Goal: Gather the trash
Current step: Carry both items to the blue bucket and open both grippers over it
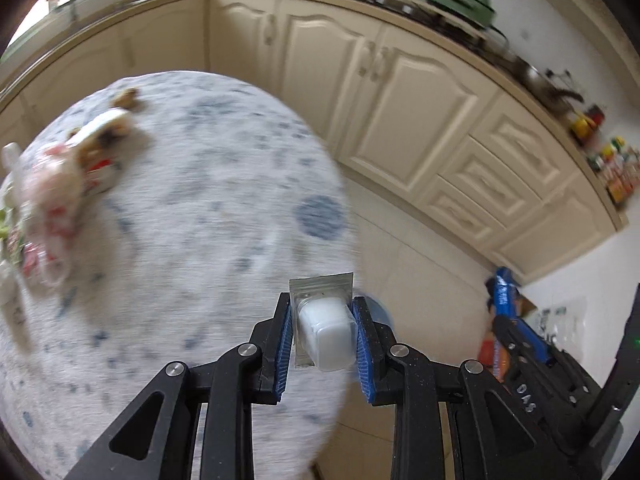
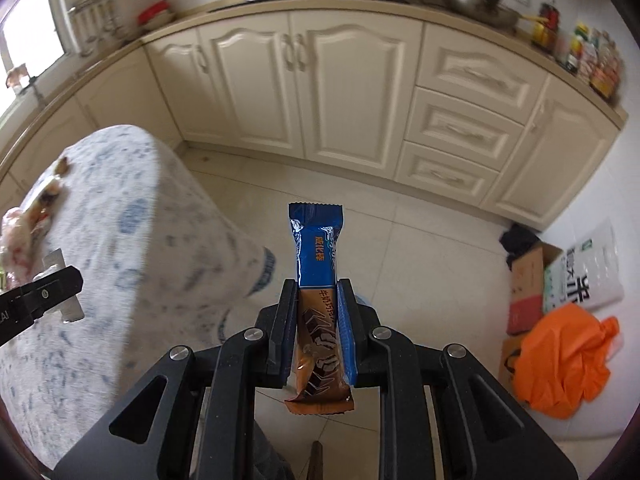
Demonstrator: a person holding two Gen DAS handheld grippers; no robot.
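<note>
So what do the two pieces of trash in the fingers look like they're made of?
The small white cup with its clear sealed lid, in the left gripper, looks like thin moulded plastic: translucent walls, flat film rim. The blue and brown snack bar wrapper, in the right gripper, looks like glossy printed plastic film: crimped ends, shiny creases.

The right gripper (image 2: pixel 318 300) is clamping a blue-and-brown snack wrapper (image 2: pixel 318 280) above the tiled floor (image 2: pixel 420 248); the cloth-covered table (image 2: pixel 132 232) is lying left, an orange bag (image 2: pixel 560 360) right, cabinets (image 2: pixel 320 88) far.
</note>
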